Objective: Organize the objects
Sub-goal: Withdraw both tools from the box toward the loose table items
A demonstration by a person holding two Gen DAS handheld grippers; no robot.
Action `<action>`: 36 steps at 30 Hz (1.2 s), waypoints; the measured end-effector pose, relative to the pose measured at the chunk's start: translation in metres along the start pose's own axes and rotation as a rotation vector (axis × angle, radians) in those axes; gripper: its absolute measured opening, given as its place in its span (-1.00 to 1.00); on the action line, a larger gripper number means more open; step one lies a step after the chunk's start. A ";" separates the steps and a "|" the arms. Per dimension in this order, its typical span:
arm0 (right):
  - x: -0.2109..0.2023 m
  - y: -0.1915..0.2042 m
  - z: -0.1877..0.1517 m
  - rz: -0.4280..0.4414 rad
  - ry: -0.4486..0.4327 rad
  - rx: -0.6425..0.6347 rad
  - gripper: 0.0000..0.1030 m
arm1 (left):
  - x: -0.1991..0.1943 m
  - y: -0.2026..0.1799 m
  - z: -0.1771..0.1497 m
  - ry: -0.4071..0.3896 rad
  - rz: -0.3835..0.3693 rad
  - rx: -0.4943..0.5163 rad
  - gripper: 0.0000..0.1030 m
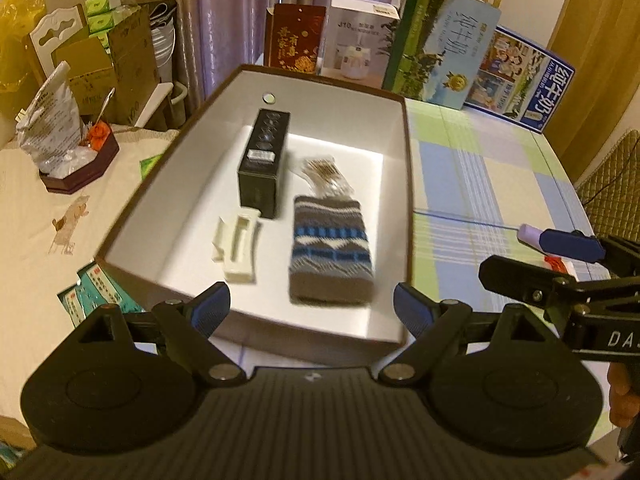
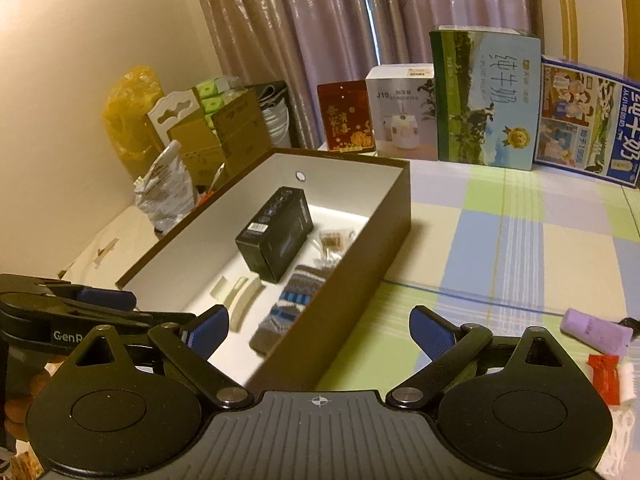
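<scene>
1. Grippers first: your left gripper (image 1: 306, 312) hangs over the near edge of the brown box (image 1: 256, 336), jaws spread wide, gripping nothing.
2. Your right gripper (image 2: 316, 332) is likewise spread and empty, just beside the box's right wall.
3. Inside the white-lined box lie a black carton (image 1: 264, 164), a knitted pouch (image 1: 332, 248), a cream plastic clip (image 1: 238, 248) and a small clear packet (image 1: 324, 176).
4. The pouch sits right of the clip, with the packet touching its far end.
5. On the checked tablecloth (image 2: 520, 248), right of the box, a lilac tube (image 2: 596, 330) and a red sachet (image 2: 604, 376) lie near each other.
6. Printed cartons (image 2: 486, 100) stand along the table's far edge.
</scene>
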State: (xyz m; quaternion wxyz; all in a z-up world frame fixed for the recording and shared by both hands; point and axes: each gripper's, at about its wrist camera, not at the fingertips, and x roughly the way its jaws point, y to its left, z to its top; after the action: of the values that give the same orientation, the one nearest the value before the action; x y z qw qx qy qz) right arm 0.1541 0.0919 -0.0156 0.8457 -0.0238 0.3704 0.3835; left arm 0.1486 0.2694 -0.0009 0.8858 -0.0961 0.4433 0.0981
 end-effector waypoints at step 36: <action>-0.090 -0.124 -0.057 -0.045 0.090 0.058 0.84 | 0.014 -0.157 -0.055 0.108 -0.047 0.072 0.68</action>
State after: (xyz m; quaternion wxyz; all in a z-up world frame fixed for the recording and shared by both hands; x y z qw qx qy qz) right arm 0.1635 -0.0708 -0.0295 0.8368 -0.0250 0.4186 0.3521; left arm 0.1556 0.1060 -0.0313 0.8656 -0.0798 0.4912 0.0559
